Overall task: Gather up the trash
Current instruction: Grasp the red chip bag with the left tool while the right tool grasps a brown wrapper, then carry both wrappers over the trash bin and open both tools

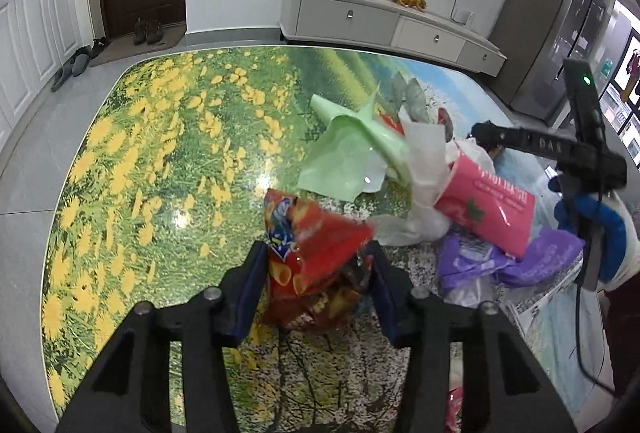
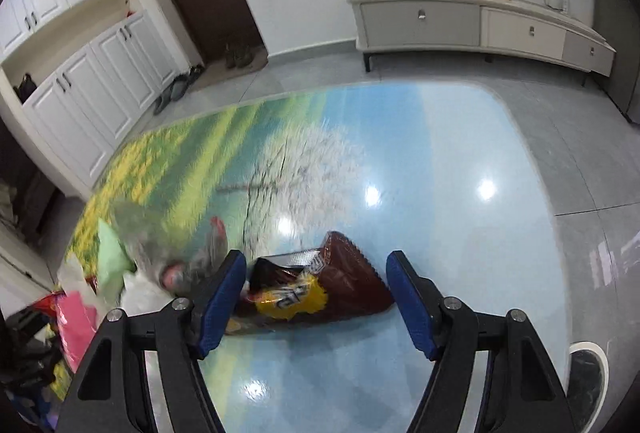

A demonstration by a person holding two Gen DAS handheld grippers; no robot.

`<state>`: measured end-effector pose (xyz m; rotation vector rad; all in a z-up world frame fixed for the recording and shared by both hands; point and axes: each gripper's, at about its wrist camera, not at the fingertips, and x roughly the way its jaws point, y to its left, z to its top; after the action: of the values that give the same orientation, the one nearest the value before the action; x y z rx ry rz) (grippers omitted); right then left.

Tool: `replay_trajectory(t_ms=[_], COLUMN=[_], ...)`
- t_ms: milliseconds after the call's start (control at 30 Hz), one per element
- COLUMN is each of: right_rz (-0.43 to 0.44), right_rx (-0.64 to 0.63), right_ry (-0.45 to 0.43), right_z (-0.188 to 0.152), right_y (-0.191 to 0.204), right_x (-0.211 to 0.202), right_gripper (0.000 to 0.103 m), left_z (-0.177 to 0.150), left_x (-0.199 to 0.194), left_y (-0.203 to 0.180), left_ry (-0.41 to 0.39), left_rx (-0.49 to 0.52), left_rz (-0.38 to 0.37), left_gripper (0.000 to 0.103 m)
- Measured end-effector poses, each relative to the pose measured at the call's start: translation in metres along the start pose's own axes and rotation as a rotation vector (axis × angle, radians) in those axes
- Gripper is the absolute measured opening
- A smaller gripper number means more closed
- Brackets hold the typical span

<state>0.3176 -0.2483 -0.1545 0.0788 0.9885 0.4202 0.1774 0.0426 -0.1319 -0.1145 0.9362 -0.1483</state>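
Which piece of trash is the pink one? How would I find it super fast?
Look at the table with the yellow flower picture on it, then find the heap of wrappers on its right side. The pink packet lies tilted on top of that heap, resting over a purple bag and beside white plastic. It is the only bright pink one, with a small green leaf shape printed on it.

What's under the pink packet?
The pink packet lies on a purple plastic bag and white plastic. Anything beneath those is covered.
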Motion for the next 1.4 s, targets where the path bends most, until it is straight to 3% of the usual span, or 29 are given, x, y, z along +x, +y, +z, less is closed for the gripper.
replay_trajectory(t_ms=[133,233,333,500,600,767,967,1133,1267,1400], right_rz=[0.014,0.023,0.041,0.055,0.051,-0.018,-0.226,-0.358,-0.395,-0.392], right_rx=[-0.037,-0.061,-0.048,0.001,0.015,0.051,0.167,0.293,0.368,0.433], right_ry=[-0.022,-0.026,-0.034,-0.09,-0.155,-0.248,-0.243,-0.144,-0.081,-0.036], right_z=[-0.02,-0.035,-0.049,-0.059,-0.065,-0.08,-0.116,-0.161,-0.185,-0.2], right_y=[0.005,0.006,0.003,-0.004,-0.011,-0.044,-0.132,-0.209,-0.25,-0.283], right_x=[-0.011,-0.02,-0.033,-0.067,-0.104,-0.177,-0.236,-0.228,-0.203,-0.18], right_gripper=[0.055,0.035,0.026,0.022,0.02,0.02,0.02,0.02,0.02,0.024], left_z=[-0.003,-0.006,-0.006,0.001,0.012,0.035,0.049,0.044,0.031,0.02], left_x=[0.0,-0.006,-0.02,-0.063,-0.086,-0.095,-0.057,-0.003,0.046,0.091], left_y=[-0.003,-0.006,-0.007,-0.017,-0.04,-0.114,-0.256,-0.362,-0.423,-0.458], left_ry=[-0.006,-0.02,-0.047,-0.122,-0.157,-0.146,-0.029,0.103,0.202,0.278], left_rx=[0.008,0.008,-0.003,0.024,0.073,0.189,0.37,0.479,0.511,0.491], left_rz=[-0.003,-0.006,0.007,0.017,-0.017,-0.15,-0.335,-0.415,-0.44,-0.453], left_gripper=[0.028,0.017,0.014,0.013,0.013,0.013,0.014,0.017,0.022,0.045])
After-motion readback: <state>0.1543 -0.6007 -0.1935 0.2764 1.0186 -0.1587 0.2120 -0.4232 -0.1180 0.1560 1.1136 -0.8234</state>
